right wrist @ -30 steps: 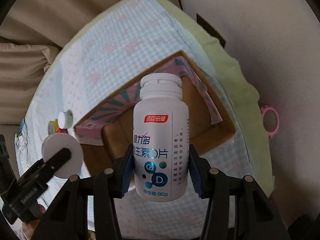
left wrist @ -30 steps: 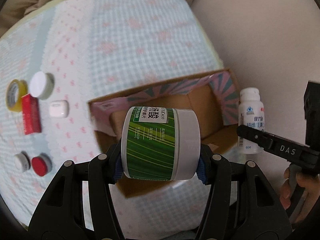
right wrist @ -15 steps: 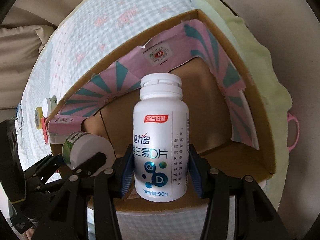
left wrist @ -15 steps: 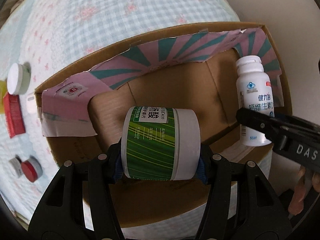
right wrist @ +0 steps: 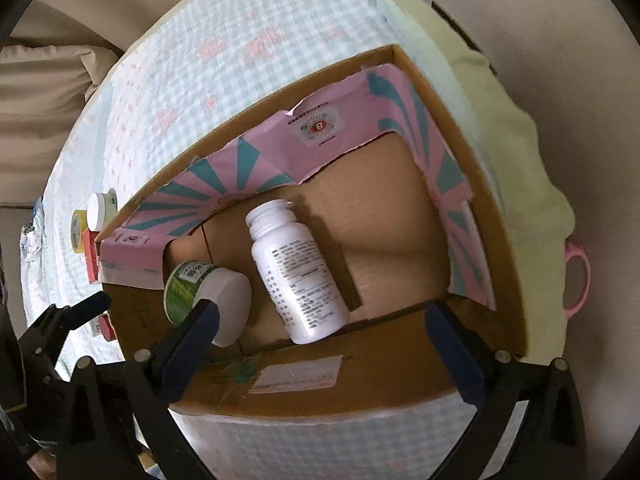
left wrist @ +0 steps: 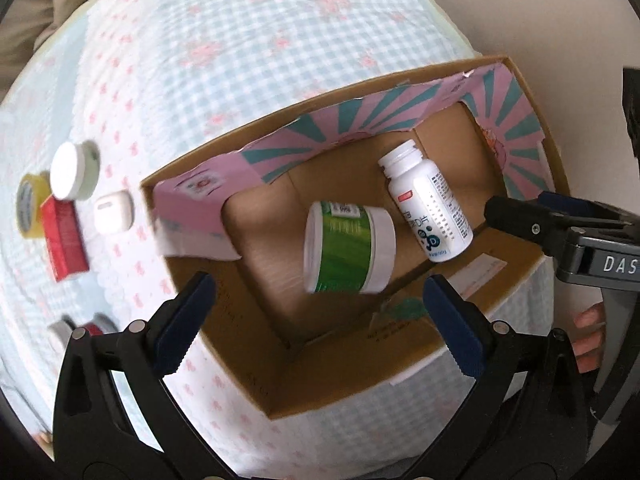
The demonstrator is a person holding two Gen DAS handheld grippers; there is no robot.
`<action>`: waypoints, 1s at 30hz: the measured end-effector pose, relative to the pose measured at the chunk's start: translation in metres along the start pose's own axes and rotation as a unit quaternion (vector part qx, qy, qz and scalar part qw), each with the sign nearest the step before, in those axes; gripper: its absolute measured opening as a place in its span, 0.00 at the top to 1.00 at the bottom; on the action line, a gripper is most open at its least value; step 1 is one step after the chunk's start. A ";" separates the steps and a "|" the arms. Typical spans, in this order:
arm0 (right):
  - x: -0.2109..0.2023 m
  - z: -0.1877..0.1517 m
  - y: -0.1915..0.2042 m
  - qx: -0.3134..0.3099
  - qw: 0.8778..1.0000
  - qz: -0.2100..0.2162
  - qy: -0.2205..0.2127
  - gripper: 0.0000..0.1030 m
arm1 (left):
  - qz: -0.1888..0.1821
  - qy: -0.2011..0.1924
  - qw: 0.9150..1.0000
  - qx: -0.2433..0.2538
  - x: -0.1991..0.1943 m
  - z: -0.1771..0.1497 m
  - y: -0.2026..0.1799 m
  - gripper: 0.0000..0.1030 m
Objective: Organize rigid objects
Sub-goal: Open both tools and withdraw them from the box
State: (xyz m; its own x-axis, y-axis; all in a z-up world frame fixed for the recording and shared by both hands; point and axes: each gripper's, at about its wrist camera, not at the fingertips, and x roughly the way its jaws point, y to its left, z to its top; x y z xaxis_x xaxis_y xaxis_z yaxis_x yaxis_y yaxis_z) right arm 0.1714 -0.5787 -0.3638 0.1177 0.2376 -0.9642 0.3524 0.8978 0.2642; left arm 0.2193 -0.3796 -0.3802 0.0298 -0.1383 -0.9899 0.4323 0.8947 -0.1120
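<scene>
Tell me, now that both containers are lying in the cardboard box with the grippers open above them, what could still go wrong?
The green jar and the white bottle both lie on their sides in the box, so they could roll and knock together. The small items still out on the cloth, like the red box and the white-lidded jar, sit close together; an open left gripper reaching for one might nudge its neighbours.

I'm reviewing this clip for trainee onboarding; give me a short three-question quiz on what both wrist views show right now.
1. True or false: the left gripper holds the green-labelled jar.
2. The white bottle is: A) standing upright, B) lying on its side in the cardboard box, C) outside the box.
3. Fill in: the right gripper's jaws are ____.

Key: 1 false, its jaws are open and the jar is in the box; 2 B; 3 open.
</scene>
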 end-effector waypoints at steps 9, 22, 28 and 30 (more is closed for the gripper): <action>-0.021 -0.009 0.013 0.002 1.000 -0.008 -0.025 0.00 | -0.007 -0.022 1.000 -0.008 -0.019 -0.005 0.007 0.00; -0.085 -0.029 0.051 -0.043 0.995 -0.036 -0.081 0.00 | 0.002 -0.091 0.996 -0.014 -0.132 -0.047 0.035 0.00; -0.120 -0.057 0.092 -0.086 0.989 -0.045 -0.113 0.00 | 0.014 -0.128 0.991 -0.040 -0.183 -0.083 0.072 0.00; -0.131 -0.068 0.109 -0.103 0.986 -0.050 -0.122 0.00 | 0.020 -0.143 0.988 -0.052 -0.203 -0.100 0.091 0.00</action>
State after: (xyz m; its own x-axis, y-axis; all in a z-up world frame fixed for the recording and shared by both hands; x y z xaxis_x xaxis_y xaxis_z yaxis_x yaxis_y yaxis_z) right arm 0.1314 -0.4866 -0.2101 0.3207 0.0694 -0.9446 0.1811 0.9744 0.1331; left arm 0.1627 -0.2273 -0.1982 0.3048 -0.2034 -0.9304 0.3308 0.9387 -0.0969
